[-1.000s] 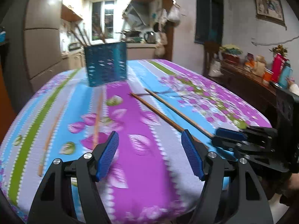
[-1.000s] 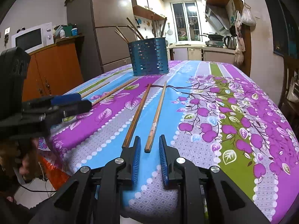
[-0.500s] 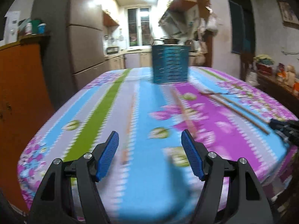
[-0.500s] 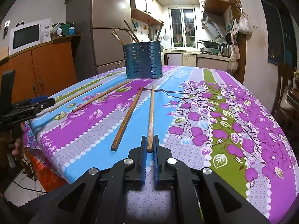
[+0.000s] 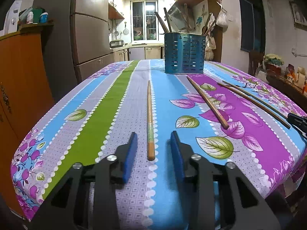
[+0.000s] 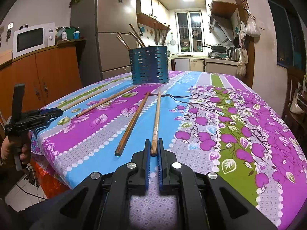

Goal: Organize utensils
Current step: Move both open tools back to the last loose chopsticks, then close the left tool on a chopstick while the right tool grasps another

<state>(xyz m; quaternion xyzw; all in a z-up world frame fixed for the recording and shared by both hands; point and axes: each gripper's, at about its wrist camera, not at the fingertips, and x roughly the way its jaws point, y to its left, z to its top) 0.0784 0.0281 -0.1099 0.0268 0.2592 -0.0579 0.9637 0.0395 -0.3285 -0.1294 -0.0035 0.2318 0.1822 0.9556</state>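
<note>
Chopsticks — four loose on the flowered tablecloth (image 5: 92,118), more already standing in the blue slotted holder (image 5: 183,53) at the far end of the table.

Right gripper (image 6: 153,149): jaws drawn in close on the near end of the pale chopstick (image 6: 156,118). The tip sits between the blue pads; they look to be touching it or very nearly, so I read this as a pinch, though the stick lies flat on the cloth, not lifted. The grip is at the extreme end. Risk: on lifting, the long free length levers down and pivots between the pads, or slips out altogether.

Just left of it lies a darker chopstick (image 6: 132,122), its square end near the left pad. Risk: a sideways drift on the lift nudges it toward the table edge, which is close.

Left gripper (image 5: 153,145): jaws spread wide, straddling the near end of a lone chopstick (image 5: 150,118) on the grey stripe, neither pad touching. The stick is roughly centred in the gap. Risk: closing while too high pinches air or only clips the rounded top, rolling it away; closing too low snags the cloth and drags it, shifting every stick on it.

Further right in the left view, a brown chopstick (image 5: 207,101) rests on the purple band, apart from the others.

Holder — already crowded, sticks leaning out in several directions. Risk: an incoming stick held by its end and sagging strikes the rim or the leaning sticks — a light tin like that could tip.
</note>
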